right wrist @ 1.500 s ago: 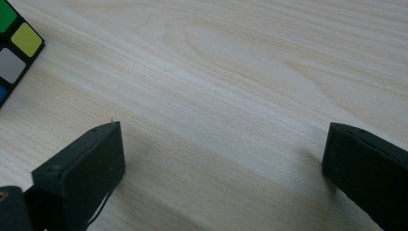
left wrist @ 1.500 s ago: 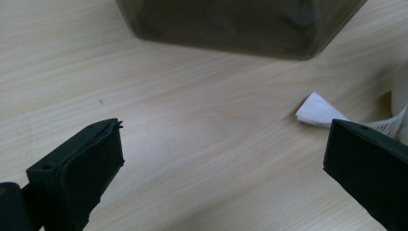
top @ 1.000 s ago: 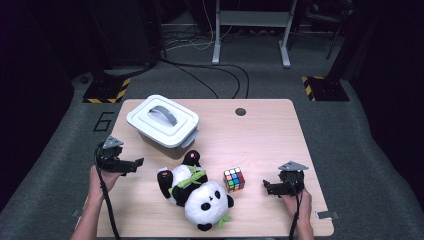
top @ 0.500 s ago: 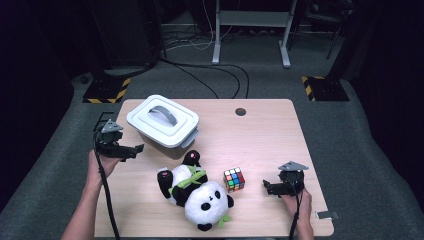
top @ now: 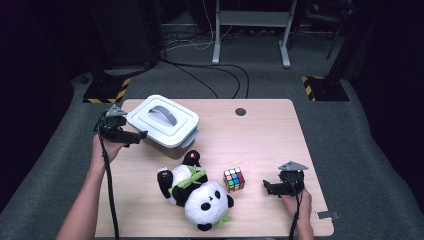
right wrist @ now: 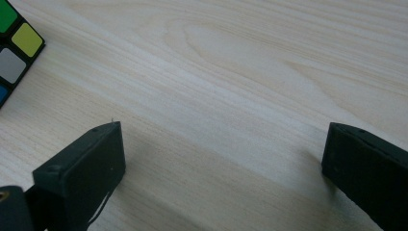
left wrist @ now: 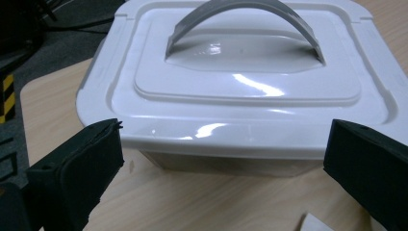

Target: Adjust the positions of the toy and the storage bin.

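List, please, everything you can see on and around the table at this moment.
storage box: one, white with a grey handle, lid on, table's far left
plush panda: one, black and white with green trim, lying at the near middle
puzzle cube: one, multicoloured, right of the panda
table: one, light wood
floor cables: several, black, behind the table
left tool: one, black, open, at the box's near left edge
right tool: one, black, open, low over the table right of the cube

White lidded box, grey handle, table's far-left corner
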The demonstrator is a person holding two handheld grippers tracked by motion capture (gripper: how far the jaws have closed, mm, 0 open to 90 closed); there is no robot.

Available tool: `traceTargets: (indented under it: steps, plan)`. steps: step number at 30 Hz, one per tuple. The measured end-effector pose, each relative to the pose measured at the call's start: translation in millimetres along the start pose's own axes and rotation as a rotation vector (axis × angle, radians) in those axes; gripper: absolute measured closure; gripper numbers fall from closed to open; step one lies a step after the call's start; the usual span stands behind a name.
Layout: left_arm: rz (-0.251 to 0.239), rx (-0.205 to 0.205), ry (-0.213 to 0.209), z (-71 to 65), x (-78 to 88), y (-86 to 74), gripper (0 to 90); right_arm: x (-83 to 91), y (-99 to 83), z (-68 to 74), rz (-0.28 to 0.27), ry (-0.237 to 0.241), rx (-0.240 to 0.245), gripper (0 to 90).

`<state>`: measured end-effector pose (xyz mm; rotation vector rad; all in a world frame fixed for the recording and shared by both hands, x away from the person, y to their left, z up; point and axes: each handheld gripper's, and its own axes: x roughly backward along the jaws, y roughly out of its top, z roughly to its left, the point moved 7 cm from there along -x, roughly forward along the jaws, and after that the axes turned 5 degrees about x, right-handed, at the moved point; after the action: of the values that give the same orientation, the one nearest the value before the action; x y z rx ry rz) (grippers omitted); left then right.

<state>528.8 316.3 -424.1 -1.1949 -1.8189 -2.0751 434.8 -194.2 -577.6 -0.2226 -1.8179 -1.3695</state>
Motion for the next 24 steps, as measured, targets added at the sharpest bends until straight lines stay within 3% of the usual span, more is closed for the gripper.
traceTargets:
  steps: [6,14,17,24]
  plan:
    - [0.023,-0.02,0.002,3.8,-12.8,9.8,0.0,0.0,0.0,-0.3,0.0,-0.002,0.001,0.9]
    - [0.033,-0.013,-0.009,8.5,-28.8,17.0,0.0,0.1,0.0,0.0,0.0,0.0,0.0,1.1]
    - [0.057,-0.037,0.0,9.9,-36.4,16.6,0.0,0.1,0.1,0.0,-0.001,0.0,0.001,1.2]
    - [0.07,-0.042,0.003,11.4,-47.2,15.4,0.0,0.2,0.0,0.0,-0.001,0.0,0.0,1.3]
